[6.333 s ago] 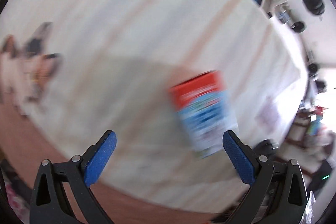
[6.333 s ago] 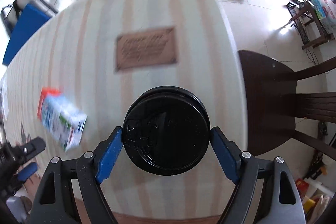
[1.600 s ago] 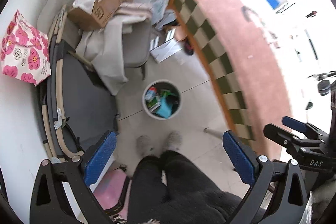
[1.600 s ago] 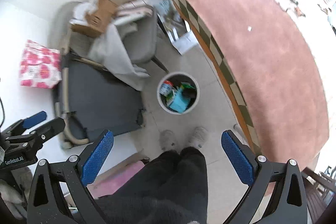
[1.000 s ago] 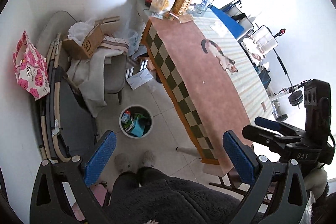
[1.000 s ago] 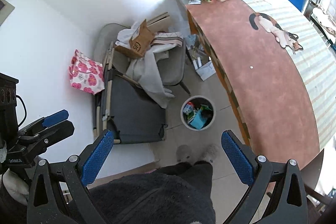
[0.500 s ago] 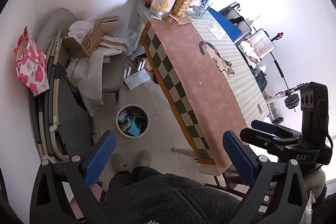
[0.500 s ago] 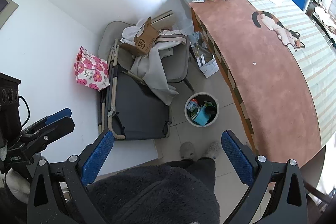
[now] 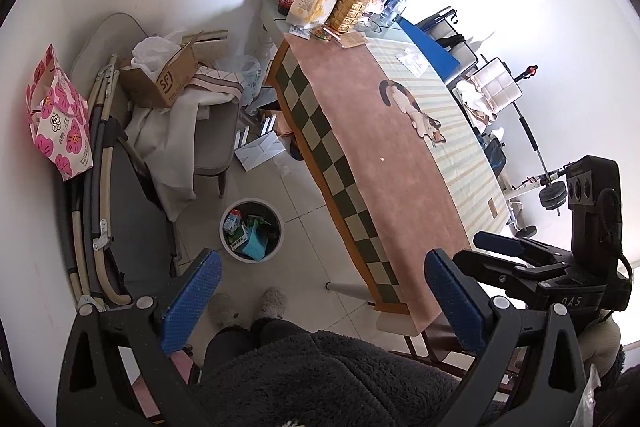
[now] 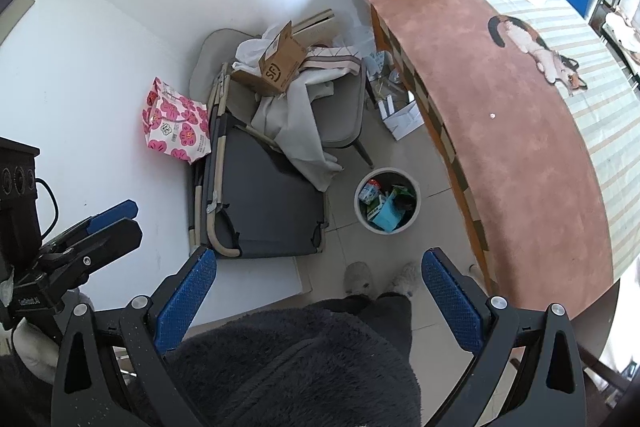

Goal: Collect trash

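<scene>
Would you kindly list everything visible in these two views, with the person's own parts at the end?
waste bin: one, white, on the floor beside the table, holding cartons and wrappers
table: one, long, pink cloth with checked edge
cat picture: one, printed on the cloth
snack bags and bottles: several, yellow and dark, at the table's far end
cardboard box: one, brown, on the grey chair
grey chair: one, draped with pale cloth
flowered bag: one, pink and white, by the wall
folded cot: one, dark grey, leaning by the wall
slippers: two, grey, on the person's feet
left gripper: blue pads, jaws open, empty
right gripper: blue pads, jaws open, empty
</scene>
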Action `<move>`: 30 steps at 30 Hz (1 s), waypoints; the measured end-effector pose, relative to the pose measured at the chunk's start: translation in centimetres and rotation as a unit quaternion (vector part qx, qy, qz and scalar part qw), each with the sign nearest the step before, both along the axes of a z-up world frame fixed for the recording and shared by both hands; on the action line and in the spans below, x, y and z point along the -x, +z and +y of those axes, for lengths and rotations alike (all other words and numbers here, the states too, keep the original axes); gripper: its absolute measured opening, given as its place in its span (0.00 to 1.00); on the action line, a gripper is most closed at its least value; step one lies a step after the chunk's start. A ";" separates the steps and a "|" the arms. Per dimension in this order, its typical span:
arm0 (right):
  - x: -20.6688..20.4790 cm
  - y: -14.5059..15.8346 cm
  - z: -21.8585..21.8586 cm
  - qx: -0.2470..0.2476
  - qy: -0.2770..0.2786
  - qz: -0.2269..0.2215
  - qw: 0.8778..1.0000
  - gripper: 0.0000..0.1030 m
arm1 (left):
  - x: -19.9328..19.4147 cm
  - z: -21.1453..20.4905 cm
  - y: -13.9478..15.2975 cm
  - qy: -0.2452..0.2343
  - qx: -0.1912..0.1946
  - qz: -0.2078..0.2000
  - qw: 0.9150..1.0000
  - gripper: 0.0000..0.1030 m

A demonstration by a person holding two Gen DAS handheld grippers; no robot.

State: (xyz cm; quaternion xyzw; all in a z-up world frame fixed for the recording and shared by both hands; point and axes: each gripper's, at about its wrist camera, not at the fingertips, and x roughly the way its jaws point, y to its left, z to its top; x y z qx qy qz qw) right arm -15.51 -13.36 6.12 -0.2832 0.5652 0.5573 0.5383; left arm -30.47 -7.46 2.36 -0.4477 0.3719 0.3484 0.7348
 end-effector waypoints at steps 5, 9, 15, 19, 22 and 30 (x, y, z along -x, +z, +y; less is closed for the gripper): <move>0.0 0.0 -0.1 0.002 -0.001 0.009 1.000 1.00 | 0.2 0.2 0.0 -0.002 0.002 0.000 1.000 1.00; -0.2 0.1 -0.3 0.001 -0.006 0.011 1.000 1.00 | -0.1 -0.2 0.1 0.003 0.003 -0.001 1.000 1.00; -0.4 0.1 -0.7 0.001 -0.002 0.013 1.000 1.00 | -0.3 -0.5 0.1 0.007 0.002 -0.001 1.000 1.00; -0.5 0.1 -0.8 0.000 -0.005 0.009 1.000 1.00 | -0.3 -0.7 0.2 0.011 0.000 -0.001 1.000 1.00; -0.5 0.1 -0.8 -0.001 -0.009 0.009 1.000 1.00 | -0.4 -0.7 0.3 0.014 -0.001 -0.002 1.000 1.00; -0.8 0.2 -1.1 -0.002 -0.007 0.008 1.000 1.00 | -0.1 -0.7 0.5 0.017 -0.001 -0.005 1.000 1.00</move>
